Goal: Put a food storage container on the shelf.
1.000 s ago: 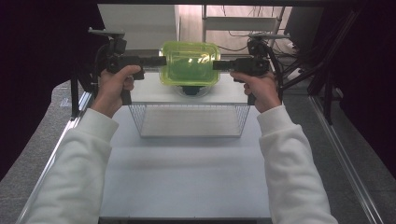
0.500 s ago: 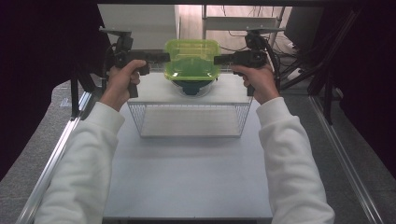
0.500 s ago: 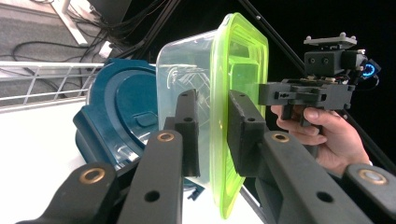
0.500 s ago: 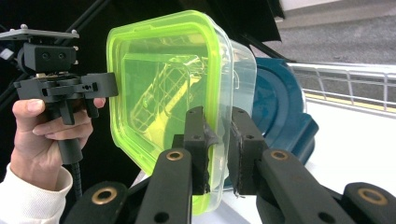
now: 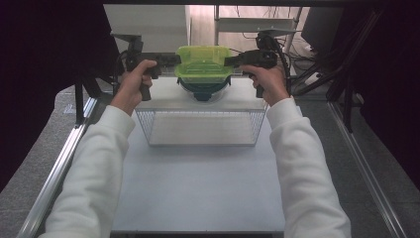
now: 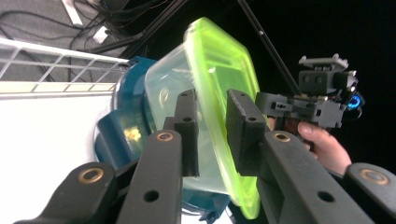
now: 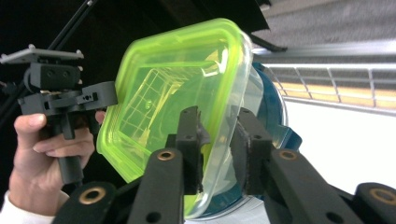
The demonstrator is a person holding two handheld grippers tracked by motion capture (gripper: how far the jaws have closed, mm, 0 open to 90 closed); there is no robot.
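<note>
A clear plastic container with a lime-green lid (image 5: 203, 62) hangs in the air past the wire basket, held from both sides. My left gripper (image 5: 174, 61) is shut on its left rim, and its jaws pinch the lid edge (image 6: 212, 130). My right gripper (image 5: 231, 60) is shut on the right rim (image 7: 219, 144). A dark blue bowl-shaped piece (image 5: 203, 90) lies against the container's base (image 6: 112, 135) (image 7: 275, 116); whether it is joined to the container is unclear. The other gripper appears across the container in each gripper view (image 6: 285, 105) (image 7: 95, 95).
An empty wire basket (image 5: 200, 128) stands on the white table (image 5: 198, 188) just in front of the held container. Behind it is a raised white shelf (image 5: 158, 99). Metal rails (image 5: 64, 163) run along both table sides, and cables and dark frames stand at the back.
Both grippers have carried the container a little higher and farther back. Its lid, earlier tipped toward the camera, now sits flatter.
</note>
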